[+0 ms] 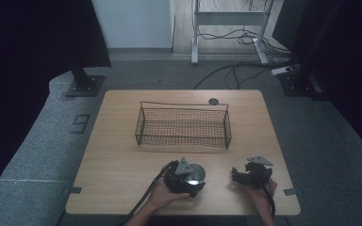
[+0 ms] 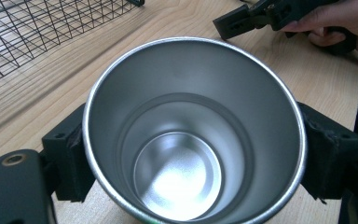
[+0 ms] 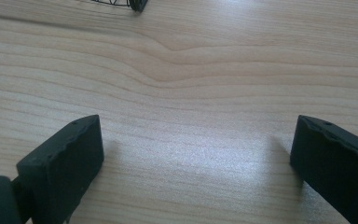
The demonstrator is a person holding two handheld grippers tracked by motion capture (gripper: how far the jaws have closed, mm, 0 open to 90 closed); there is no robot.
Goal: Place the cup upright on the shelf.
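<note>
Pale wood grain covers the table (image 1: pixel 122 155), where a black wire basket (image 1: pixel 183 126) sits near the far middle. At the near edge the left gripper (image 2: pixel 193 140) clasps a steel cup (image 2: pixel 193 126) upright by its sides, both jaws pressed against it. Just beside it, the right gripper (image 3: pixel 193 154) rests with jaws spread wide over bare wood.

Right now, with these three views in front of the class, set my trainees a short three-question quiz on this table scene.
1. True or false: the left gripper is shut on the steel cup.
2. What stands behind the cup: A wire basket, B plate, C box?
3. What lies between the right gripper's jaws?

Key: 1 true. 2 A. 3 Nothing but bare wooden table.
</note>
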